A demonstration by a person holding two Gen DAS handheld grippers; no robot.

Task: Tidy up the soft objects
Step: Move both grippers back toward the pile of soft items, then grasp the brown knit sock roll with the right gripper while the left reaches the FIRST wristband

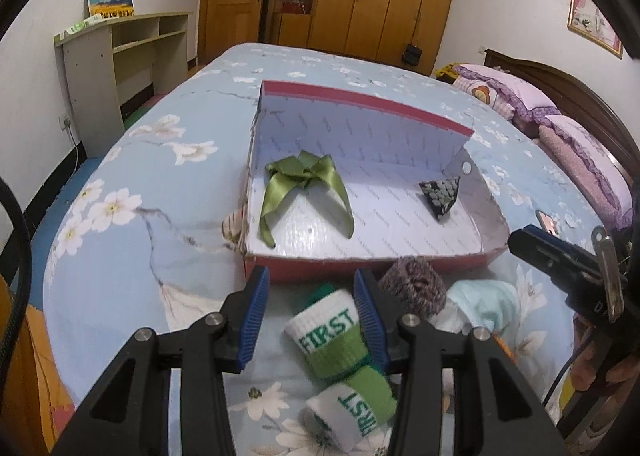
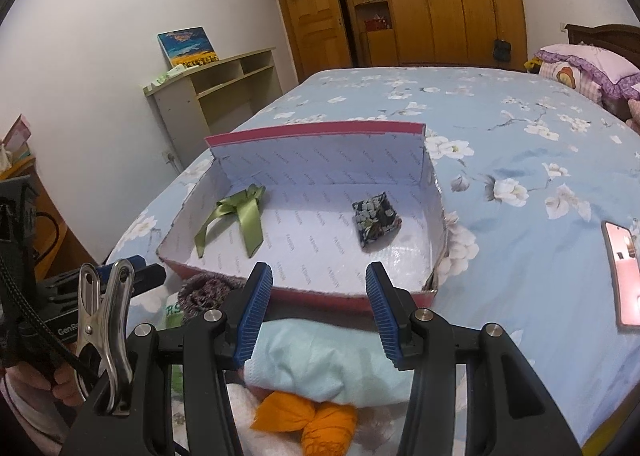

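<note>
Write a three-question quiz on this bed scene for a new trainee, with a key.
1. True or false: the red box on the bed already holds the green ribbon bow and a dark patterned pouch.
2. Which item lies between the left gripper fingers? A) orange cloth bundle B) green and white FIRST sock C) phone
3. Fill in: in the right wrist view, the right gripper is over a pale ____ folded cloth.

Key: 1 true; 2 B; 3 blue. Both grippers are open; neither presses on anything.
</note>
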